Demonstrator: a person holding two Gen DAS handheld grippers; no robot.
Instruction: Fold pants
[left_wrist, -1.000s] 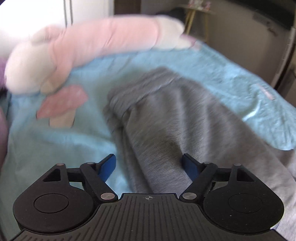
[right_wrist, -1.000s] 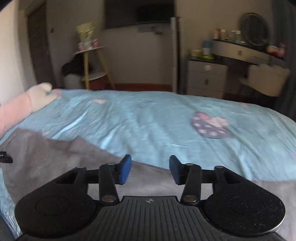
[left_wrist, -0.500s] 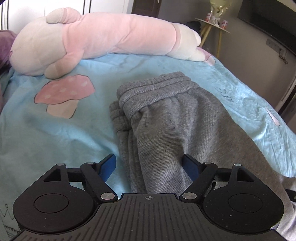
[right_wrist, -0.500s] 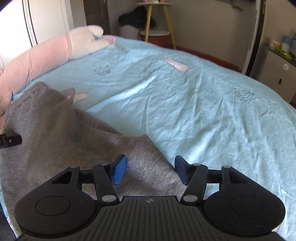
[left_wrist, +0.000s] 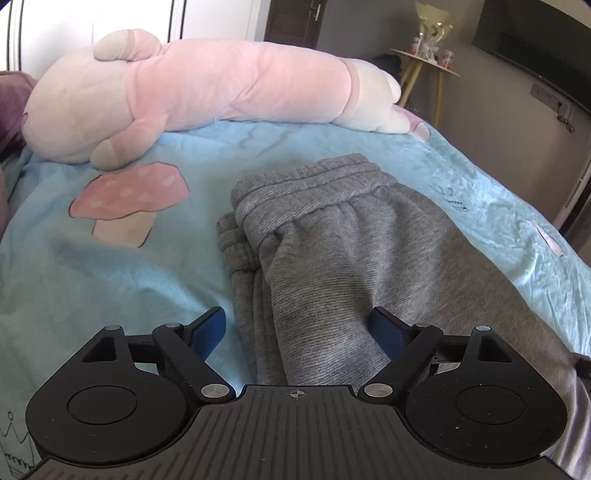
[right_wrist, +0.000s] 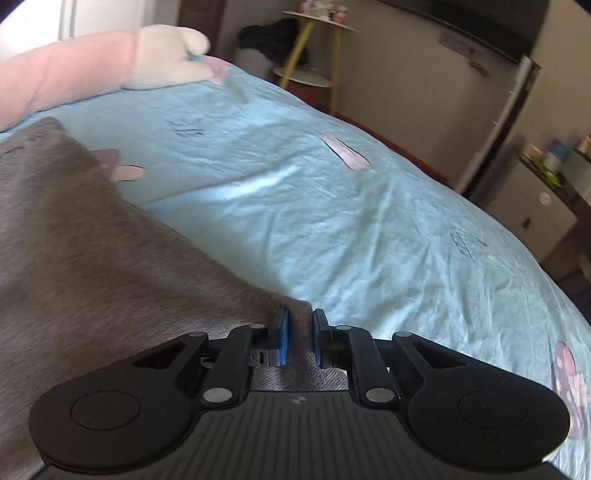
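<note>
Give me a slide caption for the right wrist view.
Right gripper closing on the grey pants' edge over the blue bedsheet.

left claw: opening | astride grey pants | bed

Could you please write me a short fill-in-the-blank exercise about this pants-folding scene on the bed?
1. The pants are ____ in colour.
2. The long pink plush toy lies beyond the pants' ____ end.
3. The picture printed on the blue bedsheet beside the pants is a pink ____.
4. The right gripper is closing with a fold of the ____ between its pads.

Missing words: grey; waistband; mushroom; pants
</note>
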